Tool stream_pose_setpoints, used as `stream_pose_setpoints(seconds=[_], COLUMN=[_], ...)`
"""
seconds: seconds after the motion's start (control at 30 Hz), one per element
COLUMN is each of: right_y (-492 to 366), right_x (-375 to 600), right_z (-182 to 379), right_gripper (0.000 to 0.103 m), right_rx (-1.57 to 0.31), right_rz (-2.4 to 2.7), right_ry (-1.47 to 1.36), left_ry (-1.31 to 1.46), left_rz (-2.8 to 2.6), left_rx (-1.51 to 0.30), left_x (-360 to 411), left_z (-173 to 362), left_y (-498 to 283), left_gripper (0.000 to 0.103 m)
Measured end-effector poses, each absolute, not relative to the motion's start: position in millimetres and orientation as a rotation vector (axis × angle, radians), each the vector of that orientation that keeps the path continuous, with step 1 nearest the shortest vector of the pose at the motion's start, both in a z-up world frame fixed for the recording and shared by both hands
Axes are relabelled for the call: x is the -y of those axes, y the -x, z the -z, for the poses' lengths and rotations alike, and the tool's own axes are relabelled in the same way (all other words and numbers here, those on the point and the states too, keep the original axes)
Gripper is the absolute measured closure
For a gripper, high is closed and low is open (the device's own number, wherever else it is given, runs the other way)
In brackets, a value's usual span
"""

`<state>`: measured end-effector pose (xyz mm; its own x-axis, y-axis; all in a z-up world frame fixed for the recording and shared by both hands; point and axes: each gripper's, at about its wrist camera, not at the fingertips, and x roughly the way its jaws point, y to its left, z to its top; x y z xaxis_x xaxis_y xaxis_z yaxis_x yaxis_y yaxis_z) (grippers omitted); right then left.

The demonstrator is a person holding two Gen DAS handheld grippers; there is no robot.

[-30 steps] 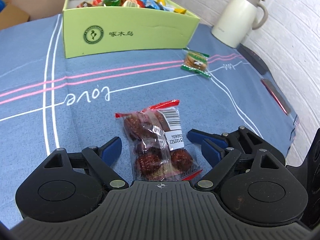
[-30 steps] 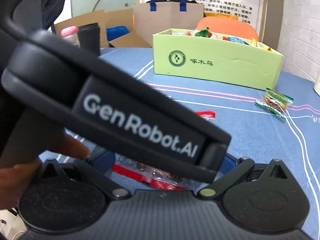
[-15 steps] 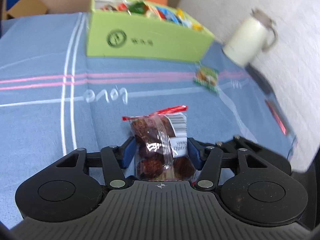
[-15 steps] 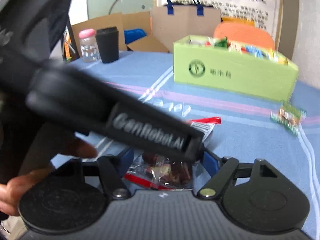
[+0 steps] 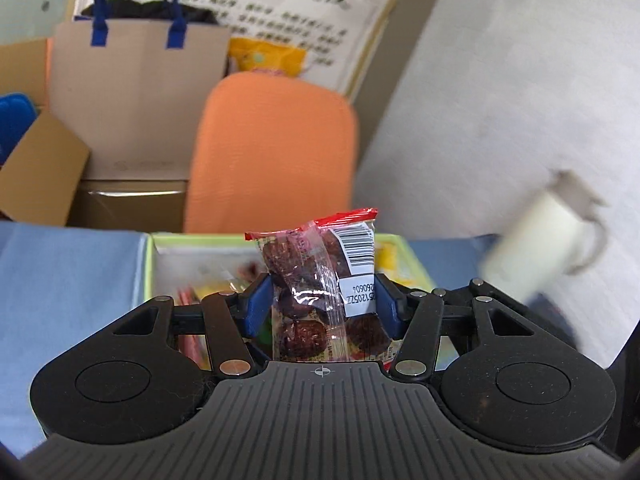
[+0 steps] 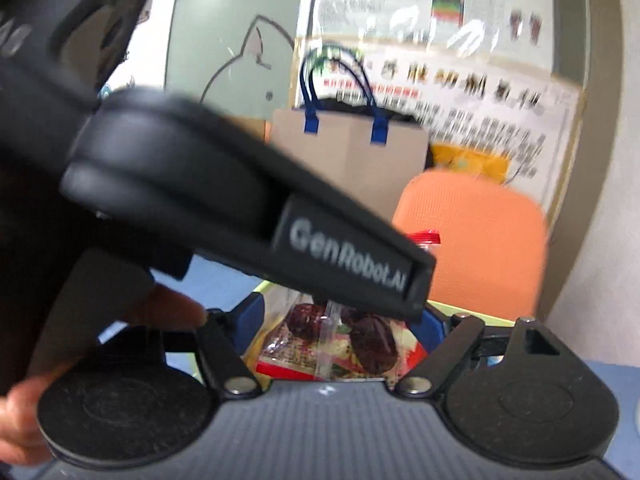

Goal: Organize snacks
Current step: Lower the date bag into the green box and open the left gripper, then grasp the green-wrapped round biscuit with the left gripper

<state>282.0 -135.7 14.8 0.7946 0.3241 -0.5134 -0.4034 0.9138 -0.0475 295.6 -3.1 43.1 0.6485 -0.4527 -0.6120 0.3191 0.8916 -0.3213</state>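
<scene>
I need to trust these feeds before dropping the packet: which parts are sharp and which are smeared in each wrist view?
Left wrist view: the date packet and blue fingers are sharp; the white jug, orange chair and poster are motion-smeared. Right wrist view: blurred nearly throughout, and the left gripper's body blocks much of it.

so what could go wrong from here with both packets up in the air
1. The right gripper has its jaws opening with the second packet between them, so it could drop before it is clearly over the green box.
2. The left gripper crosses just above the right one, so the two may knock together.
3. The box already holds snacks, so the date packet might land on the pile and slide out.
</scene>
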Motion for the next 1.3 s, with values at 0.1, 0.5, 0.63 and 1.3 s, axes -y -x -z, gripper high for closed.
stream_pose_setpoints(seconds=[0.1, 0.5, 0.63, 1.3], right_y=[-315, -251, -176, -177], right_x=[136, 175, 218, 261], right_z=[15, -12, -16, 74], right_gripper=[0.018, 0.007, 0.007, 0.007], right_rx=[-0.615, -0.452, -0.419, -0.763], right_rz=[-0.413, -0.401, -0.335, -0.332], right_ry=[0.161, 0.125, 0.132, 0.069], left_ry=[0.194, 0.233, 0.218, 0.115], left_rz=[0.399, 0.437, 0.455, 0.689], left_rx=[-0.834, -0.695, -0.645, -1.032], left_x=[6, -6, -14, 127], left_z=[-12, -25, -41, 67], left_y=[-337, -303, -250, -243], left_gripper=[0.066, 0.027, 0.017, 0.047])
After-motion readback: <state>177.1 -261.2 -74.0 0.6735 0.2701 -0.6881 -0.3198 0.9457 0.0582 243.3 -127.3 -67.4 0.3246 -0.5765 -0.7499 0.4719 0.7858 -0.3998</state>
